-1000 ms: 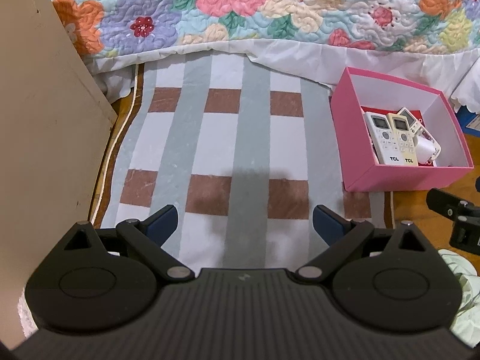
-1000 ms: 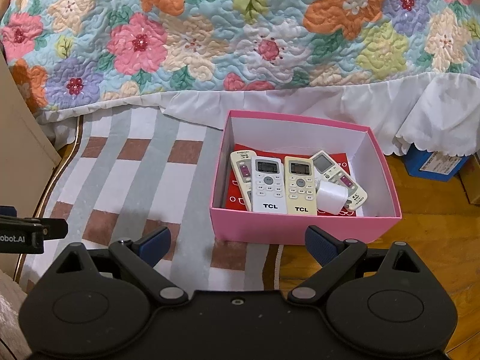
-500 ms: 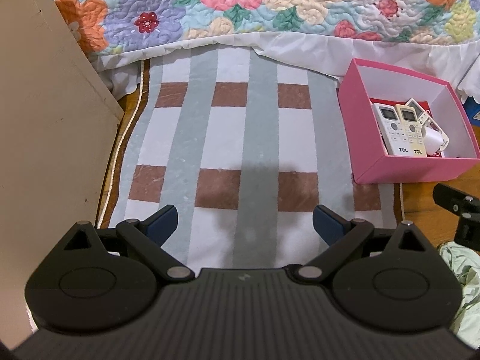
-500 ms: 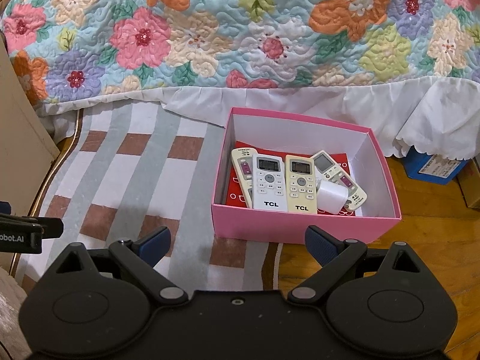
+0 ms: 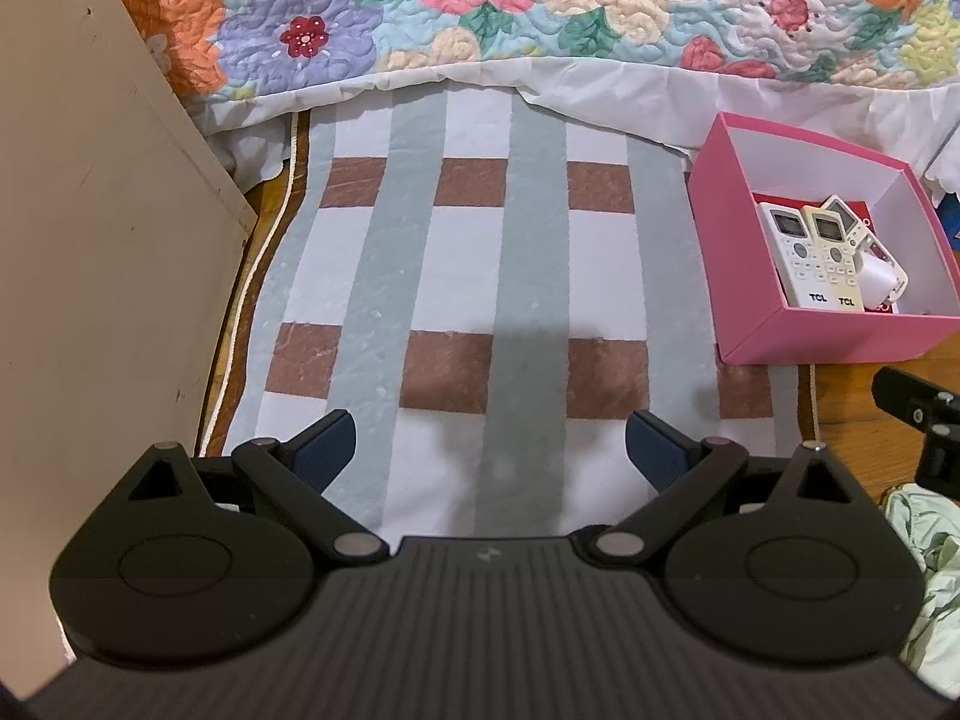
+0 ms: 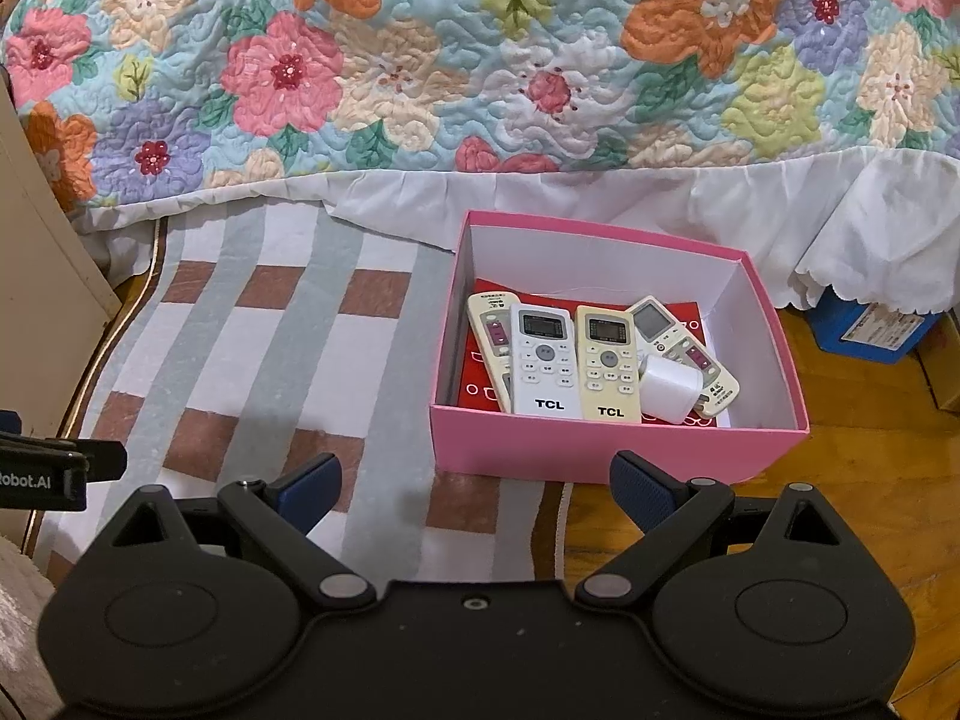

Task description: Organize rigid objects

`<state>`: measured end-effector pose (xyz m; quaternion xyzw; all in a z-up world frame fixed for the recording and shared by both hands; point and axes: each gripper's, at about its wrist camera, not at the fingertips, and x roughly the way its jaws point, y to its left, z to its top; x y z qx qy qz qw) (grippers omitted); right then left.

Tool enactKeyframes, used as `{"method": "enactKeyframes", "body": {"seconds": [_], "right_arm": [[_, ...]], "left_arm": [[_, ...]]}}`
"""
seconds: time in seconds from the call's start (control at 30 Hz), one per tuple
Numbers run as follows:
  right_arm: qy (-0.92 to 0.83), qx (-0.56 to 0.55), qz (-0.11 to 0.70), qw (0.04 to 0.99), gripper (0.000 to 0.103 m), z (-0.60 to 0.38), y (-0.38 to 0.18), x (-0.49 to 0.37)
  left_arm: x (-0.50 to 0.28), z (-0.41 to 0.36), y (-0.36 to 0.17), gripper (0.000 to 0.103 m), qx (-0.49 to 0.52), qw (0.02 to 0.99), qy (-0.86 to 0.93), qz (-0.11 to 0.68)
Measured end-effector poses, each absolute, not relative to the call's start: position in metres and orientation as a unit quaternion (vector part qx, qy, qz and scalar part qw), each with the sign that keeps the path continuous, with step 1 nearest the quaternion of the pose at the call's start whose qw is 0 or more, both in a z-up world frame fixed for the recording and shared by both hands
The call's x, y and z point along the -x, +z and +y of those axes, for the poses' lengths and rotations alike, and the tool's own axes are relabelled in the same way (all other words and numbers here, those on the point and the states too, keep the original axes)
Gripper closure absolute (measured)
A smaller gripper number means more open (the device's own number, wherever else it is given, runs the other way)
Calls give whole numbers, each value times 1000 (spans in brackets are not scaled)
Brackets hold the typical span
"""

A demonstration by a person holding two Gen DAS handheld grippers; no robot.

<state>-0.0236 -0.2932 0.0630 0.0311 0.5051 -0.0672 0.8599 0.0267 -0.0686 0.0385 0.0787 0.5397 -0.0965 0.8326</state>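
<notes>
Both tools are spread and hold nothing: the left tool over the striped rug, the right tool just behind the pink box (remotes inside).

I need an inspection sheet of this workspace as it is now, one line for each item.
Surface: striped rug on wooden floor.
Job's things: pink box holds four remote controls, among them a white TCL remote and a cream TCL remote, plus a white charger cube resting on them.
Clutter: pale green cloth; blue box under the bed skirt.
Grippers: left hand-held gripper open, empty; right hand-held gripper open, empty.
Cables: nothing seen.
Surroundings: floral quilt; beige cabinet.
</notes>
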Motion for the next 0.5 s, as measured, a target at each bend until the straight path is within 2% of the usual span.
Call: {"method": "enactKeyframes", "body": {"seconds": [0.5], "right_arm": [[-85, -55, 509, 855, 5, -292, 60, 24]], "left_arm": [[-29, -67, 34, 5, -77, 829, -90, 546]]}}
